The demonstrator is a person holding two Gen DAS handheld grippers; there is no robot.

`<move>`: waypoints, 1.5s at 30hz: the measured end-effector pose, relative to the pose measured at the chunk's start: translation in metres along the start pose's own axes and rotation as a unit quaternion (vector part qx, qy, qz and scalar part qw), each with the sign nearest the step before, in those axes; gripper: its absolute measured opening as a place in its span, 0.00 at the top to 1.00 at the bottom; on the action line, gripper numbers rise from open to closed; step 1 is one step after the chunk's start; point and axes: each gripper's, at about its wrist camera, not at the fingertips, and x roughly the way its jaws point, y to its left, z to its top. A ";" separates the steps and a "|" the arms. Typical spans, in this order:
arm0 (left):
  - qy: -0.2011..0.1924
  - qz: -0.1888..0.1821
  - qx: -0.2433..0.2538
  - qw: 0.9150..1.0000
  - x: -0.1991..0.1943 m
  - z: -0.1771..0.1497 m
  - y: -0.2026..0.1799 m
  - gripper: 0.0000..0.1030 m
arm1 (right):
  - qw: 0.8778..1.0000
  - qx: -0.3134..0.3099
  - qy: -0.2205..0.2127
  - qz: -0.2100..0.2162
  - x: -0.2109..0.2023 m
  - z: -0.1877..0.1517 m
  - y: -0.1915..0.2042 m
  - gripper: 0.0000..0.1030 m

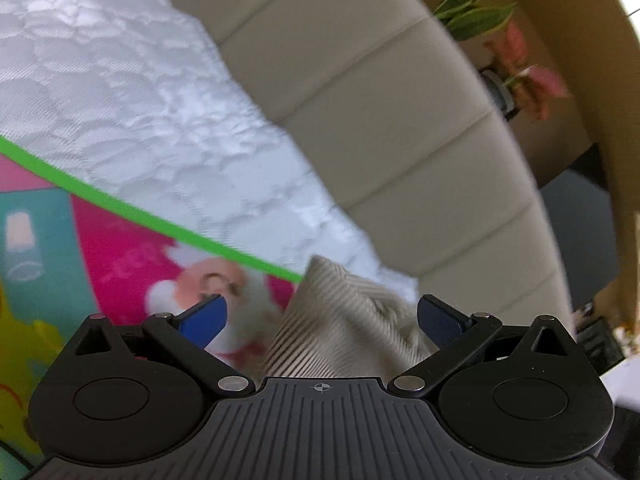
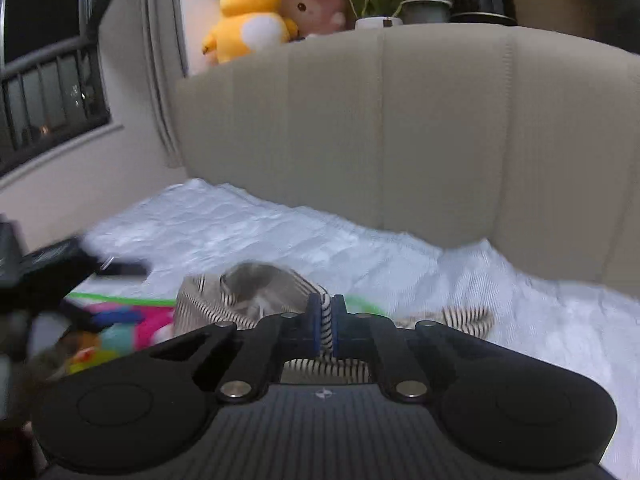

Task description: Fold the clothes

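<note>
- Right gripper (image 2: 326, 326): blue pads clenched on a fold of the cream-and-dark pinstriped soft garment (image 2: 248, 300); cloth pinched between the pads, rest bunched just in front, toward the beige padded headboard (image 2: 400, 128).
- Left gripper (image 1: 320, 320): jaws spread wide, released, nothing gripped; a peak of the same striped garment (image 1: 340, 320) sits between the fingers w/o contact that I can see.
- Garment lies on the white quilted mattress cover (image 2: 320, 240), partly over the bright pink cartoon-print sheet w/ green edge (image 1: 132, 256), well short of the headboard.
- Step, as I judge it: lifting a corner to spread it out. Do it well: keep the pinch firm, get the left gripper onto a matching edge, pull both apart evenly so the cloth hangs flat, no twist.
- Hard to tell: garment type (shirt? trousers?), seams, which edge is held — all blurred.
- Dark shape left of the garment in the right view prob. the other gripper; too smeared to confirm.
- Garment's near part hidden under gripper bodies.
</note>
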 end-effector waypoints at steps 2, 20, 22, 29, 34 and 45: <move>-0.001 -0.006 -0.009 1.000 -0.013 -0.004 -0.012 0.00 | 1.000 0.004 0.012 0.004 -0.020 -0.022 0.004 0.96; 0.114 0.104 0.041 0.987 -0.076 -0.081 -0.037 0.00 | 0.997 0.060 0.042 -0.016 -0.098 -0.096 -0.040 0.28; 0.130 0.102 0.030 0.986 -0.063 -0.089 -0.034 0.00 | 0.995 0.083 0.050 -0.025 -0.093 -0.097 -0.054 0.28; 0.164 0.113 0.024 0.980 -0.025 -0.112 -0.022 0.08 | 0.987 0.129 0.093 -0.011 -0.023 -0.111 -0.060 0.30; 0.180 0.103 0.015 0.978 -0.013 -0.110 -0.022 0.60 | 0.988 0.119 0.099 -0.024 -0.016 -0.103 -0.049 0.78; 0.165 0.103 0.046 0.980 -0.087 -0.137 -0.035 0.63 | 0.981 0.165 0.099 -0.003 -0.089 -0.116 -0.039 0.79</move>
